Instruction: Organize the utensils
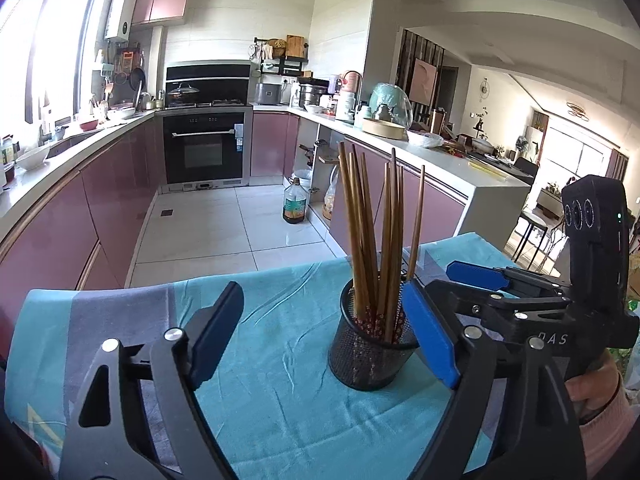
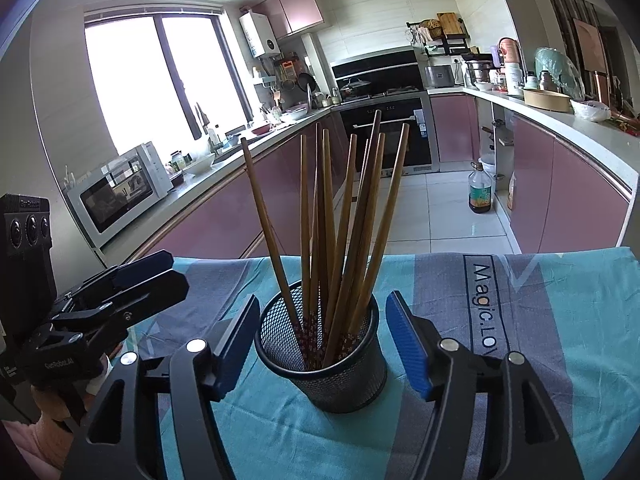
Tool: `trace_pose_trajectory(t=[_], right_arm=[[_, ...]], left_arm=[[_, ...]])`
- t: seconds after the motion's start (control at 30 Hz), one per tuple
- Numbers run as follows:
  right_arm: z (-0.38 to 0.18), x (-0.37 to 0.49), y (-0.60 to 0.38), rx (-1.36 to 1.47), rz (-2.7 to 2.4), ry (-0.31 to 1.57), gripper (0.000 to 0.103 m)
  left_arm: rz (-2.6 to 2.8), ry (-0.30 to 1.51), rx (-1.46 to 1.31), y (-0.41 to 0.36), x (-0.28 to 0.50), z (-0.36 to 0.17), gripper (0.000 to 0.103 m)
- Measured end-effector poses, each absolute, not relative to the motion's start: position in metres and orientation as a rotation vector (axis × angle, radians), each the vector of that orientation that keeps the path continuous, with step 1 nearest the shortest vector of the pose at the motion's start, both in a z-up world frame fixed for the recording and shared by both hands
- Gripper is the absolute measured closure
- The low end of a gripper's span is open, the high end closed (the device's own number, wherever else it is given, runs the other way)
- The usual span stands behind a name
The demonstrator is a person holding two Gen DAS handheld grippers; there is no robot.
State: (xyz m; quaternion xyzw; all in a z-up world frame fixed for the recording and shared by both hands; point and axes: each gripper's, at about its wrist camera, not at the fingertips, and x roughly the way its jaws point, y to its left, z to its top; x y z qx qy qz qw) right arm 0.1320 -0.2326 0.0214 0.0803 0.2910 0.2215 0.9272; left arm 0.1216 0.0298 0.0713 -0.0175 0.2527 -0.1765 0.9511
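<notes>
A black mesh cup (image 2: 320,364) stands upright on a teal and grey cloth (image 2: 552,320). It holds several brown wooden chopsticks (image 2: 344,220) that fan upward. My right gripper (image 2: 322,312) is open, one blue pad on each side of the cup with a gap to both. In the left wrist view the same cup (image 1: 370,356) and chopsticks (image 1: 374,220) stand between the wide-open fingers of my left gripper (image 1: 323,312), close to its right pad. Whether that pad touches the cup I cannot tell. The right gripper's upper blue finger (image 1: 476,275) reaches in from the right, behind the cup.
The cloth-covered table's far edge drops to a tiled floor with an oil bottle (image 2: 480,194). Pink cabinets and counters line both sides, with an oven (image 1: 204,146) at the back and a microwave (image 2: 120,190) on the left. A person's hand (image 1: 596,384) holds the right gripper.
</notes>
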Motion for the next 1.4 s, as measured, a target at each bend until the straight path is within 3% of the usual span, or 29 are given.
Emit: trace_pose_trajectory(t=[0.13,0.23,0.93,1.4], right_arm=[[0.021,0.120,-0.229,0.140,0.418,0.559,0.016],[0.020,0.105,-0.222,0.099,0.386,0.514,0.007],[0.011,0.015,-0.201,0.009,0.148,0.215,0.006],[0.006,-0.004,-0.189,-0.012,0.110,0.163,0.006]], left_arm=[[-0.308,0.488,-0.021,0.043,0.102,0.065,0.006],[-0.272,0.464,-0.031,0.055,0.086,0.060,0.006],[-0.116,0.300,-0.057,0.080,-0.010,0.042,0.006],[-0.081,0.262,-0.082,0.086,-0.036,0.034,0.006]])
